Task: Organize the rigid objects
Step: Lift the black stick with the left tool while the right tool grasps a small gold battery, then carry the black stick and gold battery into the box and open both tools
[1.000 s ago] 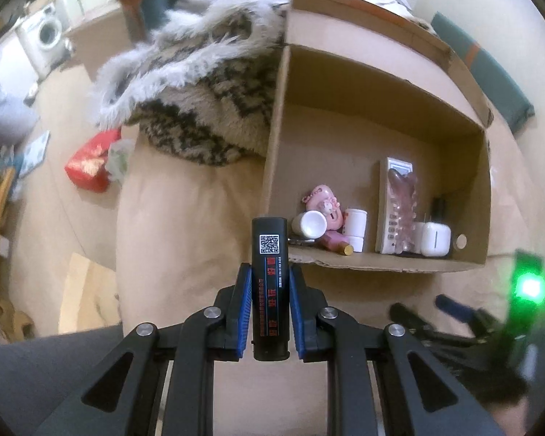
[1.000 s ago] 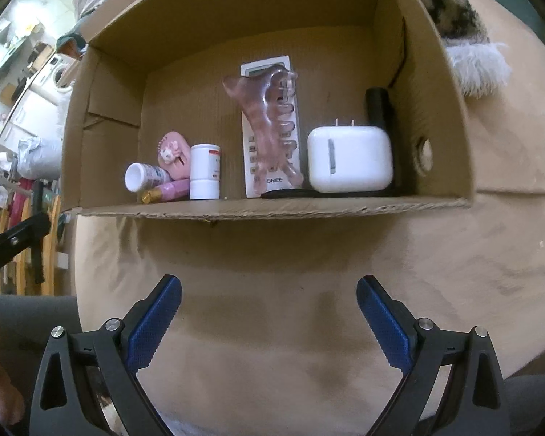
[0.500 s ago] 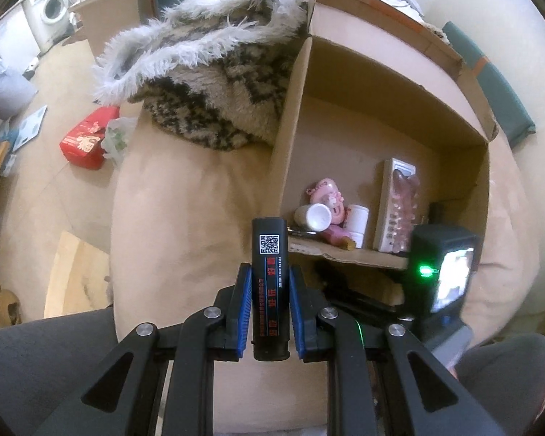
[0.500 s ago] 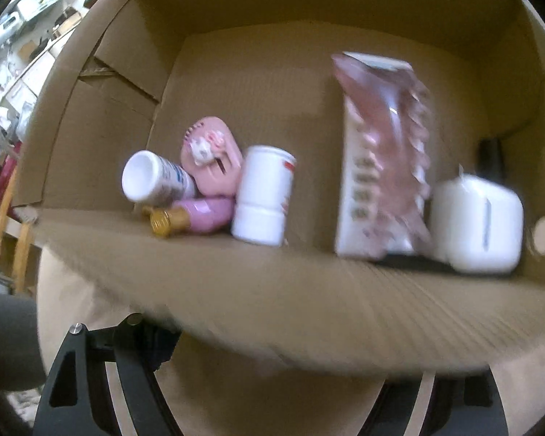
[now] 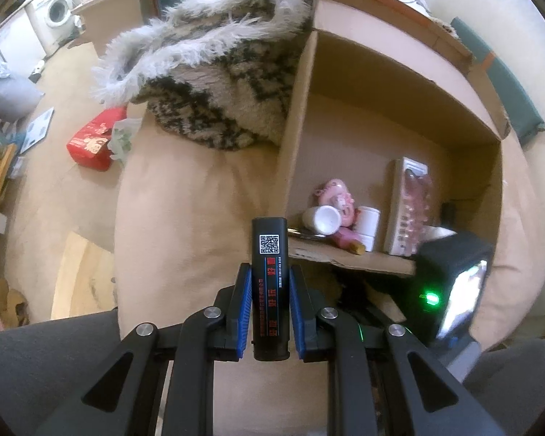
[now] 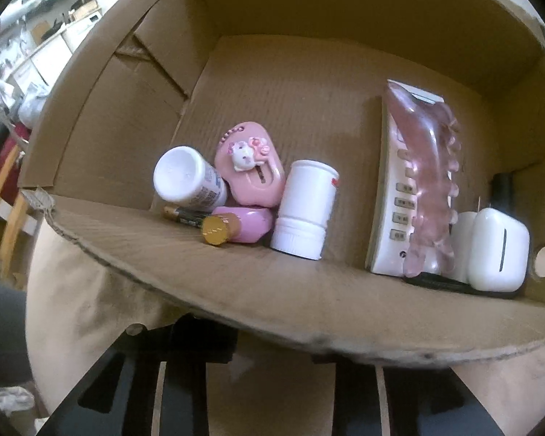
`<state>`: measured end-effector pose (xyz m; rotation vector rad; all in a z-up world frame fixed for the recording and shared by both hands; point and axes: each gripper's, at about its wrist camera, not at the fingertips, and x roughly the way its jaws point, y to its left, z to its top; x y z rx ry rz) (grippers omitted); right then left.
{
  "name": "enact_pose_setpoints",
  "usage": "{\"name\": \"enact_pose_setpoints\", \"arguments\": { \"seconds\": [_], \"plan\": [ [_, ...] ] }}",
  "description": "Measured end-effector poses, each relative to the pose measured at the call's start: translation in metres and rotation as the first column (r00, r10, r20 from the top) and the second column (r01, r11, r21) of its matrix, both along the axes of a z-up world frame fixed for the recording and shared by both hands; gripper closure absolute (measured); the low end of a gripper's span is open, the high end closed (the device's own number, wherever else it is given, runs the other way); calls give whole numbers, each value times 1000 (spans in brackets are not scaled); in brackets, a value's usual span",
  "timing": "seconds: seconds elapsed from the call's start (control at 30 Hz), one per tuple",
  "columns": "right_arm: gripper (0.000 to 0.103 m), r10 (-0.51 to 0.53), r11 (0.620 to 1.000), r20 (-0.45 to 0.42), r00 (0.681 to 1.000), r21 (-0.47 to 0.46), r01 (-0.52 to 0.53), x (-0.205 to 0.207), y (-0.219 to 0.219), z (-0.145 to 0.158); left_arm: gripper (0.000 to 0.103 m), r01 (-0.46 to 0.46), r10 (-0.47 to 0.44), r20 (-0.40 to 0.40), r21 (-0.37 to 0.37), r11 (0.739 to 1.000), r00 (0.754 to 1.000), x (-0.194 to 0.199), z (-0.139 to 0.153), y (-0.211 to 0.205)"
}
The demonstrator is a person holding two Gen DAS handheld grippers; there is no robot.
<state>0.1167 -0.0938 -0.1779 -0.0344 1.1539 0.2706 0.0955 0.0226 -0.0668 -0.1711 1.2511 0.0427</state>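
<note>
A cardboard box [image 6: 236, 72] holds a white bottle [image 6: 305, 209] beside a pink clip [image 6: 432, 181].

Cardboard box [image 6: 309, 83] back half open floor, front edge crowded by bottles [image 6: 303, 209], remote [image 6: 396, 196], charger [image 6: 497, 250]

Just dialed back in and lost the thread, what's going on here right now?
A person is sorting small items into a cardboard box on a beige cushion. The left gripper is shut on a black lighter-like stick with a QR code, held just short of the box's near flap. The right gripper sits under that flap, its fingers hidden, jaws closing, seemingly on the flap's edge. Already inside: a white bottle, a pink charm, a remote with a pink hair claw, and a white charger.
</note>
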Motion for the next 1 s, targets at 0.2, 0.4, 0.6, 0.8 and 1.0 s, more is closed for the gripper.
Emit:
{"name": "enact_pose_setpoints", "arguments": {
  "seconds": [0.2, 0.4, 0.6, 0.8, 1.0],
  "plan": [
    [93, 50, 997, -74, 996, 54, -46, -14, -5, 18, 85, -17, 17, -3, 22, 1000, 1000, 1, -4, 6],
    [93, 44, 989, -140, 989, 143, -24, -35, -25, 33, 86, -9, 9, 4, 48, 999, 1000, 3, -5, 1],
    [93, -9, 956, -83, 997, 290, 32, -55, -60, 80, 86, -21, 21, 8, 58, 998, 1000, 1, -7, 6],
    [93, -35, 933, -26, 999, 358, 42, -42, -86, 112, 86, 6, -8, 32, 61, 998, 999, -1, -1, -1],
    [93, -41, 938, 58, 998, 347, 18, -25, -105, 139, 86, 58, -62, 63, 61, 996, 996, 10, 18, -16]
  ]
}}
